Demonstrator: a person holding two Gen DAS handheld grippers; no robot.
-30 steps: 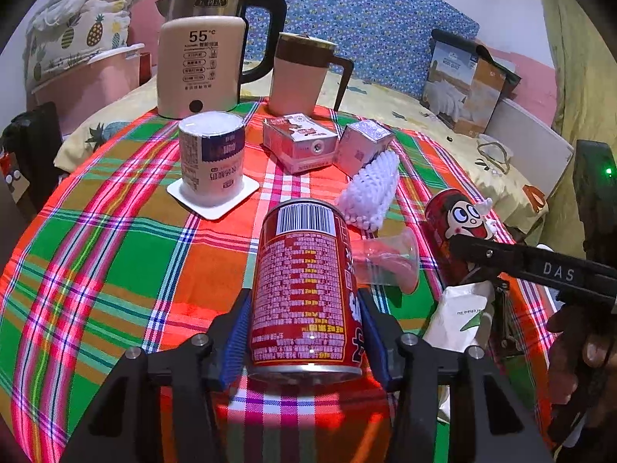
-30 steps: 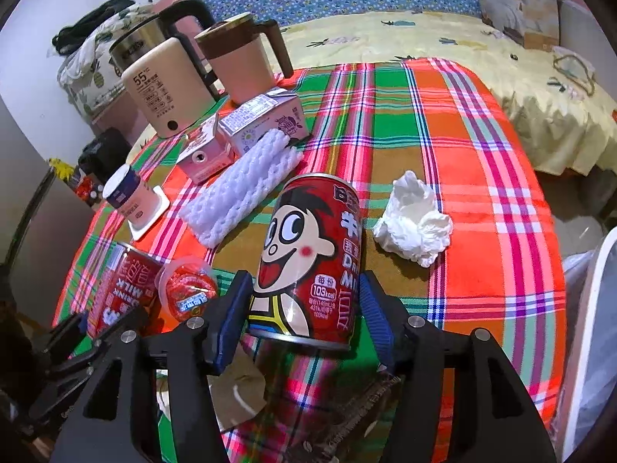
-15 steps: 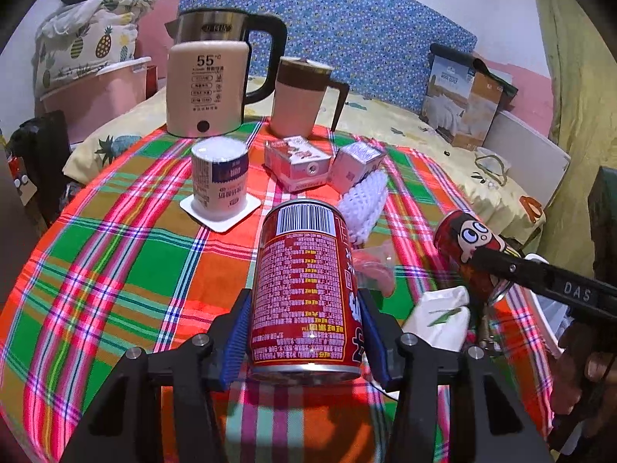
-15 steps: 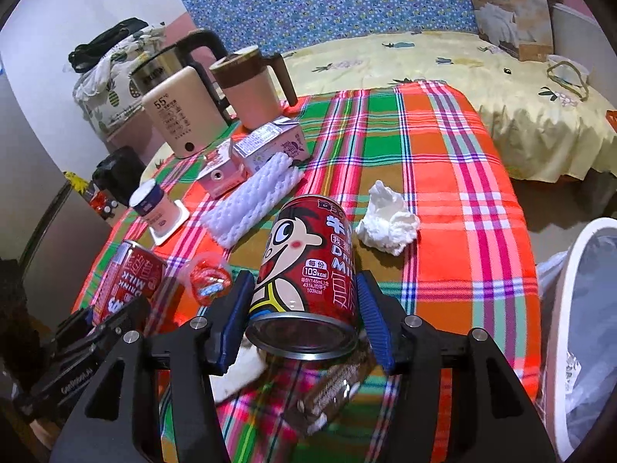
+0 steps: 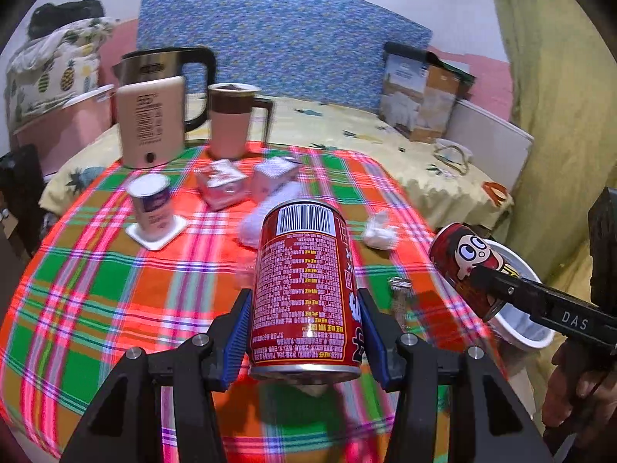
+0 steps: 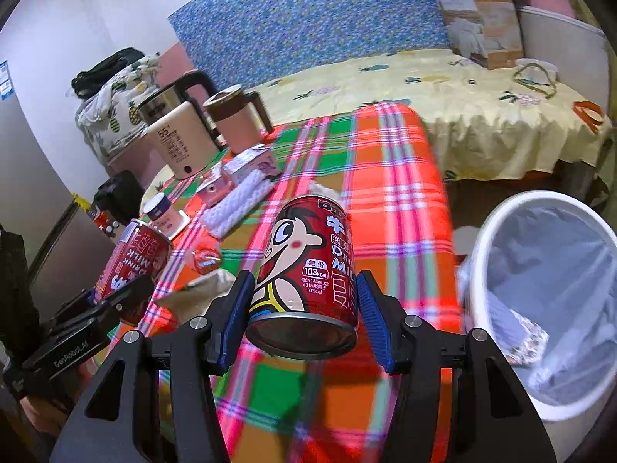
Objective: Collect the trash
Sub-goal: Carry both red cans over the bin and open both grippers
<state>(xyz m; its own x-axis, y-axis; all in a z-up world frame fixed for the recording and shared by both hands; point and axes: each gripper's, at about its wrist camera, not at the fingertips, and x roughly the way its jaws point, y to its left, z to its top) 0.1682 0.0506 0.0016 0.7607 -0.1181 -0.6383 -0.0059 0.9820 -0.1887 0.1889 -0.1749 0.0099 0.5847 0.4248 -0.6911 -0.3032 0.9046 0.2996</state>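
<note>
My left gripper (image 5: 304, 332) is shut on a red milk can (image 5: 304, 285), barcode side up, held above the plaid tablecloth (image 5: 96, 281). In the right wrist view my right gripper (image 6: 304, 320) is shut on a second red can (image 6: 308, 258) with a cartoon face, tilted with its bottom toward me. That can (image 5: 461, 258) shows at the right of the left wrist view, over the white bin (image 5: 516, 332). The bin (image 6: 540, 308), lined with a clear bag, stands on the floor right of the table. On the cloth lie a crumpled tissue (image 5: 380, 231), white foam netting (image 6: 239, 204) and a small jelly cup (image 6: 204, 260).
At the table's far side stand a cream kettle (image 5: 152, 123), a pink mug (image 5: 231, 119), two small cartons (image 5: 246, 183) and a capped cup on a coaster (image 5: 152, 208). A bed with a yellow sheet (image 6: 443, 108) and a cardboard box (image 6: 482, 19) lies behind.
Both grippers have lifted their cans off the table and pulled back. The right one has swung right, so the bin now fills the right of its view.
</note>
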